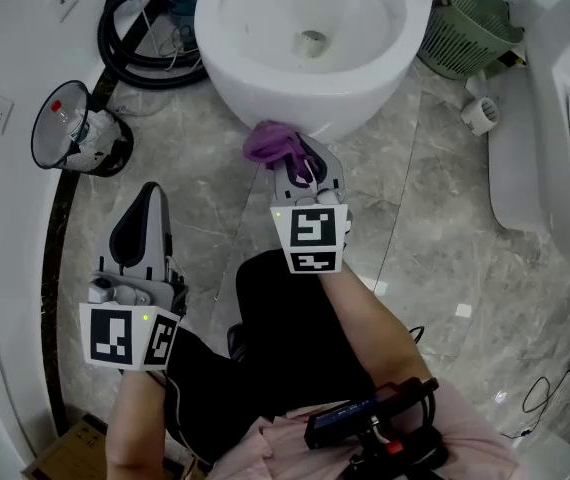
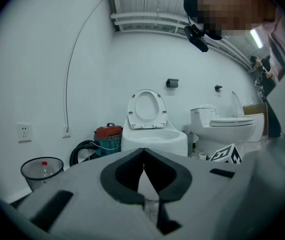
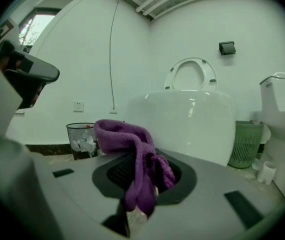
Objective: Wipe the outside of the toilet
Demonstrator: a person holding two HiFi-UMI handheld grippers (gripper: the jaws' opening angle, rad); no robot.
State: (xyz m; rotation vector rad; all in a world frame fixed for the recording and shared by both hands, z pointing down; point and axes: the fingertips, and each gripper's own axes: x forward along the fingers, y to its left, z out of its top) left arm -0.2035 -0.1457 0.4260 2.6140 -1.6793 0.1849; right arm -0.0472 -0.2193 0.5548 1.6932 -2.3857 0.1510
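A: Room first?
B: White walls, grey marble-look floor (image 1: 435,218), glossy, prob. slick when wet. There's a second toilet (image 2: 225,126) off to the right.
A: And ours?
B: The toilet (image 1: 300,98) is straight ahead of the person, seat up, bowl front just beyond the right gripper (image 1: 300,168). Glazed ceramic: hard, smooth, fixed down, won't budge. Nothing to grab, only press on. I'd work the curved front and sides w/ light pressure.
A: Clutter?
B: A green basket (image 1: 470,23) sits near its right side. A wire bin (image 1: 65,128) w/ a bottle is to the left, well apart.
A: Grippers?
B: The left gripper (image 1: 148,196) hangs low by the knee, jaws closed tip to tip, nothing in them. The right one's jaws are clamped on the purple cloth (image 1: 273,146).
A: Cloth?
B: Soft knit, light, floppy. The bunched end flops over the jaw tips, v. close to the bowl; can't tell if touching. It's held by one end, so it may fold under on a stroke.
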